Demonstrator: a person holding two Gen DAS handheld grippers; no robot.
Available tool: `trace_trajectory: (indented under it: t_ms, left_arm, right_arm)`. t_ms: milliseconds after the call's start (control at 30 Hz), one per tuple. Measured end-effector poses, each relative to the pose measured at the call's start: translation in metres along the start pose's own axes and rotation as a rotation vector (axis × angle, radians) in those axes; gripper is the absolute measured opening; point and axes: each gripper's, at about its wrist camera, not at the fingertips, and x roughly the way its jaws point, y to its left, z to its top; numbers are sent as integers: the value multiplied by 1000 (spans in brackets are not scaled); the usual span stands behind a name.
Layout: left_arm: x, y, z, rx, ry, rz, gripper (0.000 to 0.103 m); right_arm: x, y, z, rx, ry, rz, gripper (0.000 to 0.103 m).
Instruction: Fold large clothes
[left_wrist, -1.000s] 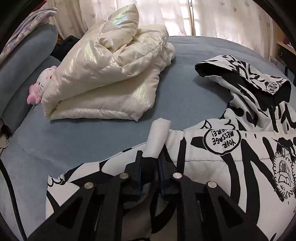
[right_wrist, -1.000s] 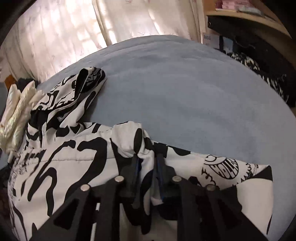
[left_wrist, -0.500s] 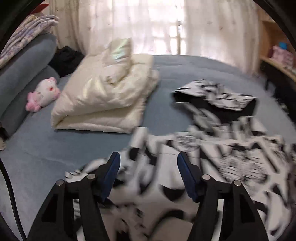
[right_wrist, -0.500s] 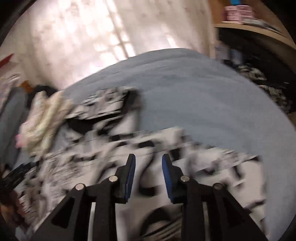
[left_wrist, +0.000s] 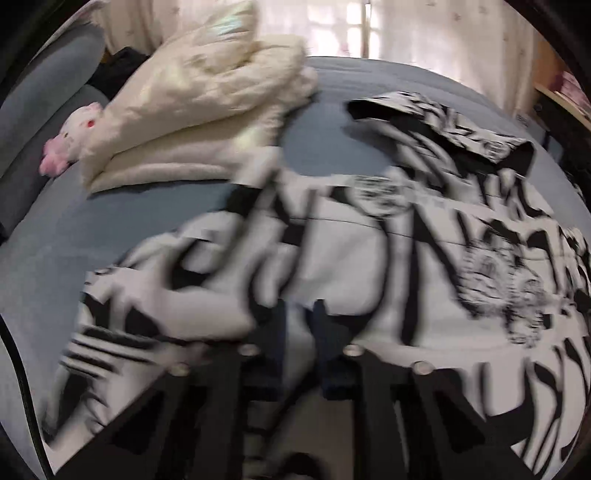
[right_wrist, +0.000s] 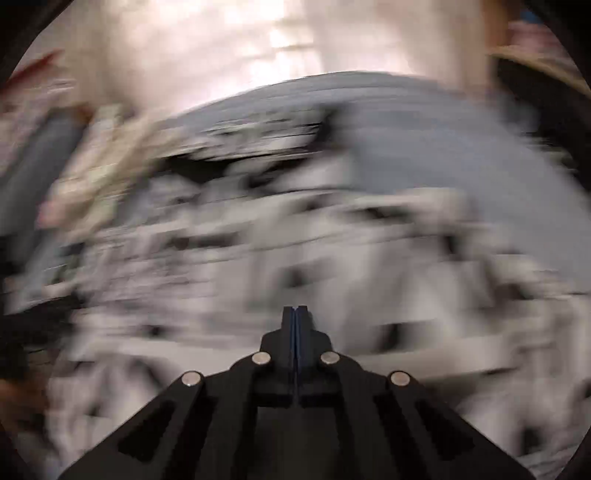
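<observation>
Black-and-white jacket (left_wrist: 369, 266) lies spread across the blue bed (left_wrist: 110, 221), hood toward the far edge, long axis running away from both grippers. Left gripper (left_wrist: 299, 325) sits low at the jacket's near hem; a strip of cloth seems to lie between the jaws, but blur means I can't tell if it's clamped. Right gripper (right_wrist: 294, 314) is clenched flat, nothing in it, above the jacket. Left is nearer the hem. Cream puffer jacket (left_wrist: 199, 110) is folded at far-left corner.
</observation>
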Motion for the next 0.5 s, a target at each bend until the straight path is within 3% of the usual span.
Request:
trace_trajectory:
  t_ms: [100, 133, 200, 267, 333, 500]
  left_arm:
    - [0, 21, 0, -19, 0, 8, 5]
    - [1, 28, 3, -25, 1, 14, 5]
    - [1, 29, 4, -35, 13, 7, 5]
    - [1, 28, 6, -26, 27, 5, 6]
    - [-9, 24, 4, -8, 40, -7, 18]
    - [-51, -3, -19, 18, 20, -75, 25]
  right_arm:
    - [-2, -66, -1, 89, 1, -84, 0]
    - [-6, -90, -2, 159, 1, -13, 0]
    - [-13, -100, -1, 204, 14, 18, 0]
    - [-18, -90, 0, 173, 35, -20, 3]
    - [-29, -72, -1, 150, 46, -24, 4]
    - [-62, -1, -24, 106, 34, 175, 4]
